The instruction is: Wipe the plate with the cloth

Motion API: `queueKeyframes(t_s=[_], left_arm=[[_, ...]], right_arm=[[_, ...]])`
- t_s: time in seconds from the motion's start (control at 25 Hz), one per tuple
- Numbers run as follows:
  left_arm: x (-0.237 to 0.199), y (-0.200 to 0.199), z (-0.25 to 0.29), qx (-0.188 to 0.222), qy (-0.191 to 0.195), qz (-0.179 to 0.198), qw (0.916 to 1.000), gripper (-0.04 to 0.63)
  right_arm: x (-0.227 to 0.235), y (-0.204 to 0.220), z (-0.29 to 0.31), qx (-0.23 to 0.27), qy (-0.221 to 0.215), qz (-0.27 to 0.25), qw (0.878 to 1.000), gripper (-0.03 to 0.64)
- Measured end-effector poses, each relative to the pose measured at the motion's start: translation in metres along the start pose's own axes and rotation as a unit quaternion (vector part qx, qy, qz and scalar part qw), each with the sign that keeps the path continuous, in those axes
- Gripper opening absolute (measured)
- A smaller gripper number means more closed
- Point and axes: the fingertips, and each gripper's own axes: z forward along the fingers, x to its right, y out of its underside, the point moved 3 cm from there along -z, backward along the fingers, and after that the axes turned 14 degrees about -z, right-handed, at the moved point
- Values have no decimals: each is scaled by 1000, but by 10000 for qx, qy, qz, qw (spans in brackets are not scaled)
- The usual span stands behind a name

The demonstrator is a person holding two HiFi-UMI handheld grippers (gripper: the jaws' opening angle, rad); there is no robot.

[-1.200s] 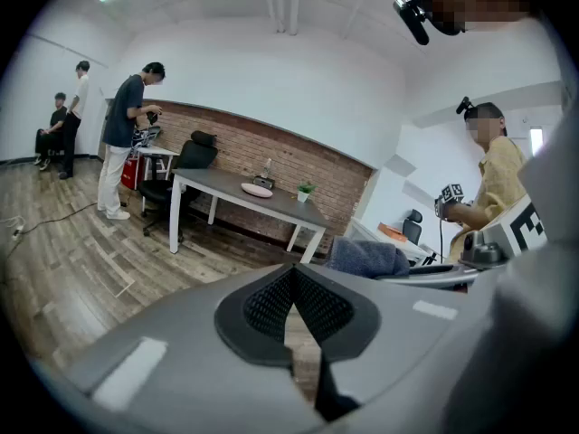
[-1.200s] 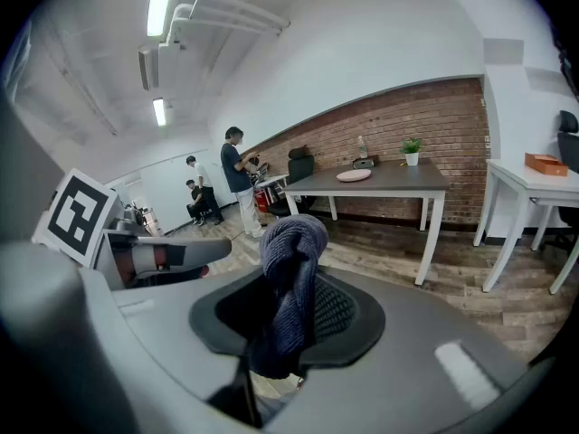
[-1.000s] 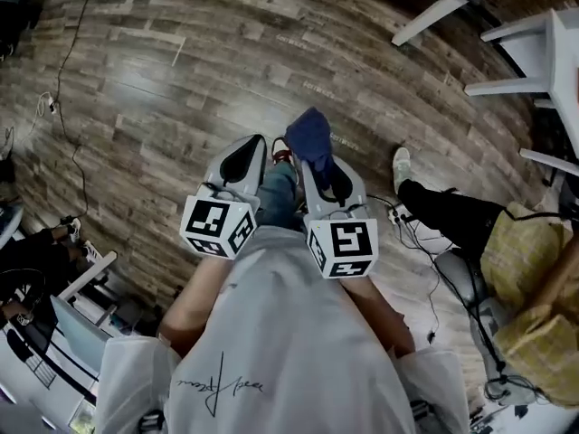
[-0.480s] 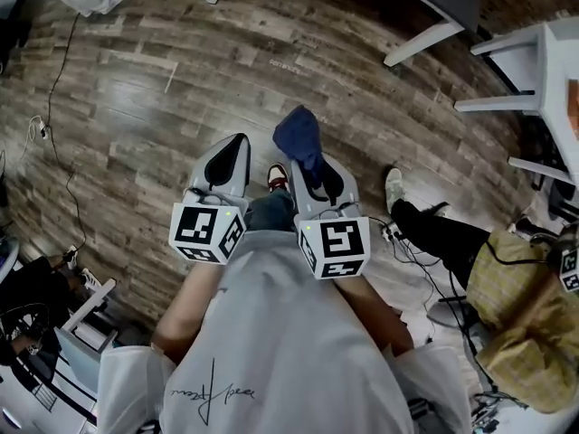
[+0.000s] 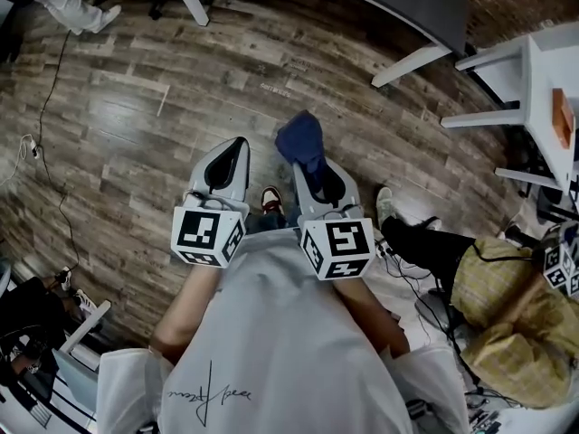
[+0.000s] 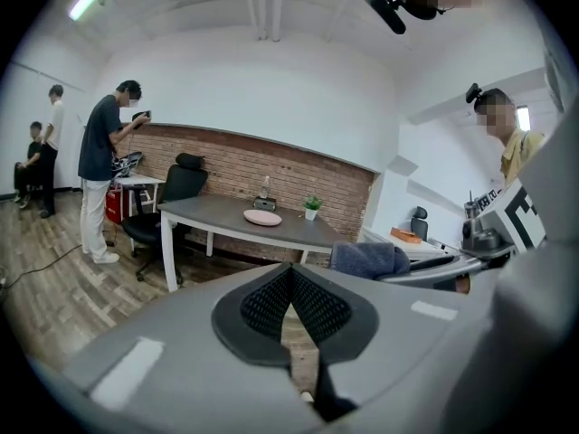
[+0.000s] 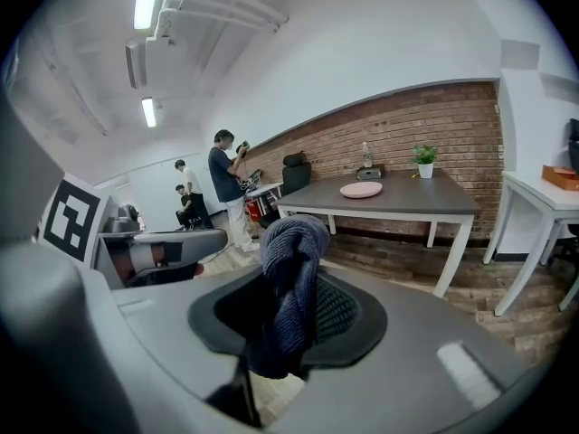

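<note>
Cloth point(image 7: 291, 256) sits pinched in right claw point(image 7: 288, 328), ready for wiping; left claw point(image 6: 290, 307) closed, empty; plate point(image 7: 361, 190) lies right of centre on far tabletop point(image 7: 434, 202).

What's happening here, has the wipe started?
Not yet. A person stands on the wood floor with a gripper in each hand. The right gripper is shut on a blue cloth, which bunches up out of the jaws. The left gripper is shut and empty. The pink plate sits on the grey table across the room, out of contact with either gripper.
</note>
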Motion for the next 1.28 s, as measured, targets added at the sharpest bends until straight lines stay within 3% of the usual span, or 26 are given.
queueKeyframes(t_s=[0.32,0.76,1.04,1.28], left_arm=[[-33,-22,36,-24,-323,41,9995,2],[-39,-68,147,-174,-449,28,9988,2],[-24,-95,228,-252,-318,242,9989,2],[-22,-119,271,-201,-292,575,9977,2]], right_arm=[[10,-17,51,-189,-213,-265,9992,114],[89,-57,134,-309,-594,-297,9973,109],[152,-75,181,-498,-837,-342,9947,109],[188,-95,210,-340,-839,-290,9955,109]])
